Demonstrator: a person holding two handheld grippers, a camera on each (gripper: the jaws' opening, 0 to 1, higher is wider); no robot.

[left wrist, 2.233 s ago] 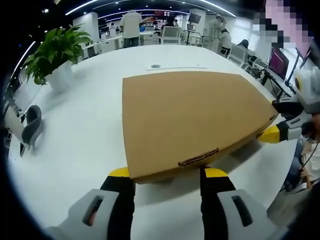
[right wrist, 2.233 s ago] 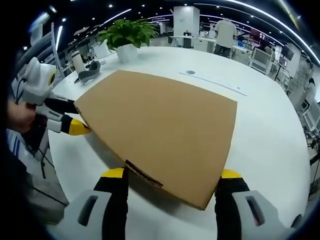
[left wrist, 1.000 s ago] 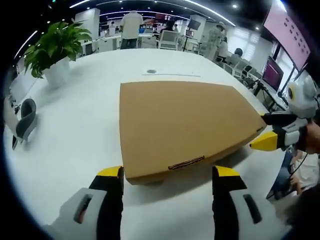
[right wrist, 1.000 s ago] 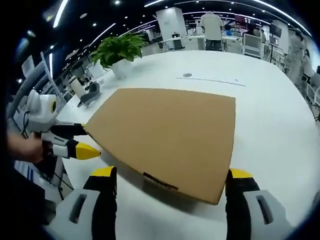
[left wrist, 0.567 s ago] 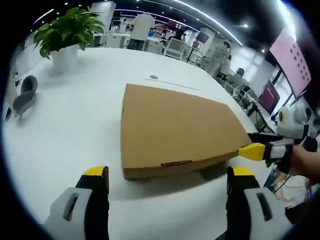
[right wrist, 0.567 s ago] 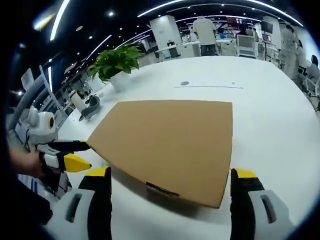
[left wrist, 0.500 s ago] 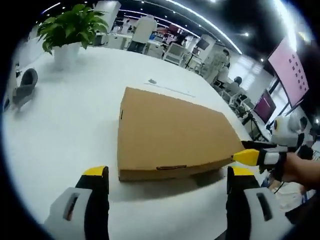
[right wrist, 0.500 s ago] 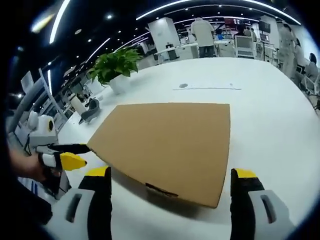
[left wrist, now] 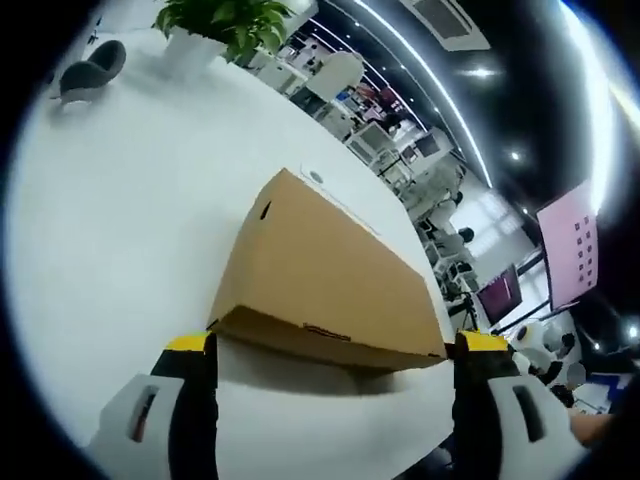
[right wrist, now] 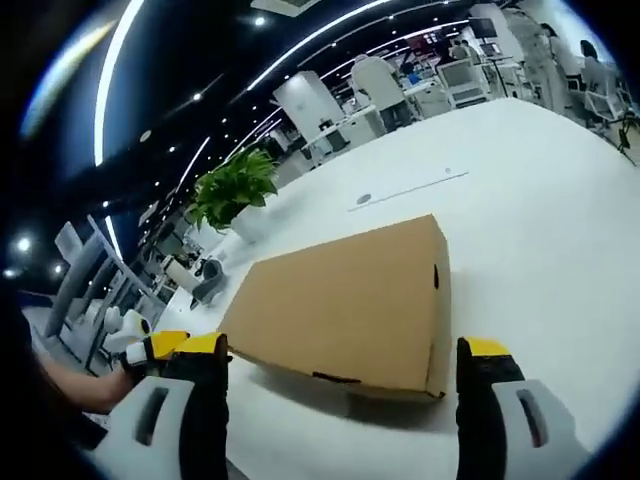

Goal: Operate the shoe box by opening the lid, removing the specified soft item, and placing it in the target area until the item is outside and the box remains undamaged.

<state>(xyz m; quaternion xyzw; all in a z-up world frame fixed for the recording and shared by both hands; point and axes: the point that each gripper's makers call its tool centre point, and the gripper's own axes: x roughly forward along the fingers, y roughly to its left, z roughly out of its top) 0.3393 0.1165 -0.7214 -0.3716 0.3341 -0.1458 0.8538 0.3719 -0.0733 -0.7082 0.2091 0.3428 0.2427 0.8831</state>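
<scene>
We saw the white surface (left wrist: 120, 230) spread wide under everything, running from six o'clock up to twelve in both views. On it sat the shoe box (left wrist: 320, 290), a plain brown cardboard one, lid shut, lying at the centre of the left gripper view and likewise central in the right gripper view (right wrist: 350, 305). No soft item was visible; we judged it was inside, with the lid not yet opened.

A potted plant (right wrist: 235, 195) stood on the surface at about ten o'clock of the box in the right gripper view, well apart from it, and a small grey object (left wrist: 90, 70) lay near the far edge at eleven o'clock in the left gripper view.

Our left claw (left wrist: 330, 405) was released, its yellow-tipped jaws standing wide at six o'clock, just short of the box's near edge. Our right claw (right wrist: 345, 415) was likewise spread wide and grasping nothing.

The risk we judged from here: both claws approached from opposite sides, so uneven lifting could twist or crease the lid. Pinching the thin cardboard edge too hard could dent it, and pushing rather than lifting could slide the whole box across the smooth surface.
</scene>
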